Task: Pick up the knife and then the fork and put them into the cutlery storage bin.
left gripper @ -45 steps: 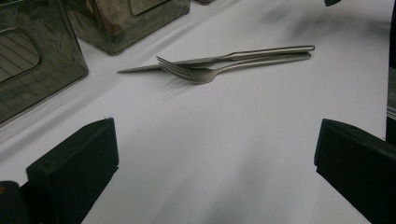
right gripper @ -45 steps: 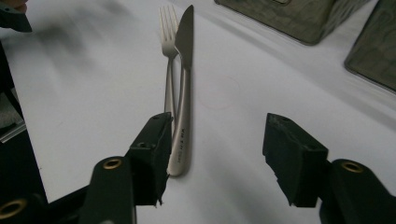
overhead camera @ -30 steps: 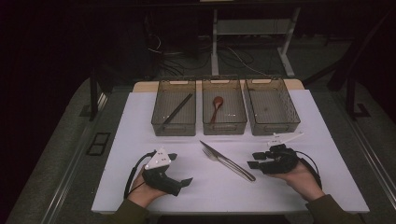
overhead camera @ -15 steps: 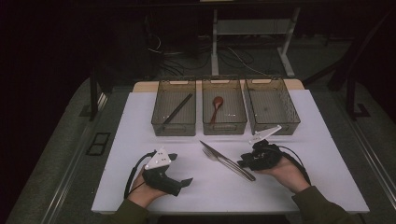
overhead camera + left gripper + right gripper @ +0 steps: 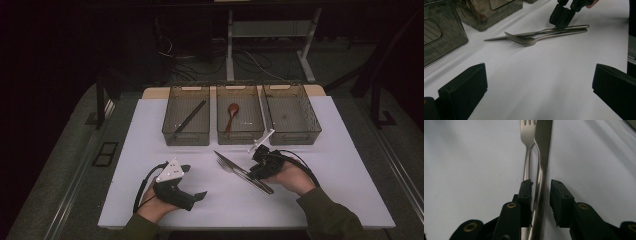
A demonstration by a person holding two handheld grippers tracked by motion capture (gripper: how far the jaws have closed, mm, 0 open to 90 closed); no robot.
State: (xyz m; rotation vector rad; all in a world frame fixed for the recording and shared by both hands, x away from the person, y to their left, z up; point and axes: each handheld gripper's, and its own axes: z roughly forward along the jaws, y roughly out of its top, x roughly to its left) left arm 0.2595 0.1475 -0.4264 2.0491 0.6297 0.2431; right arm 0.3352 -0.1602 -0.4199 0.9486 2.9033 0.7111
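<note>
Here the right tool [image 5: 541, 192] has its jaws slightly apart astride the handle of the knife [image 5: 543, 150], which lies touching the fork [image 5: 528, 135] on the white worktop [image 5: 350, 170]; both handle ends are hidden beneath the jaws, and whether the pads touch metal cannot be told. The left tool [image 5: 536, 82] rests wide open and empty, well apart from them. Counted: one knife, one fork, three trays [image 5: 186, 137], one dark rod [image 5: 190, 117], and one wooden spoon [image 5: 232, 113].

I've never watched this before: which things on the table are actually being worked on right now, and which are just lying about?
In hand:
right tool, jaws astride the knife handle
fork, alongside the knife

Lying about:
left tool, open, resting
three bins
spoon
dark stick
</note>
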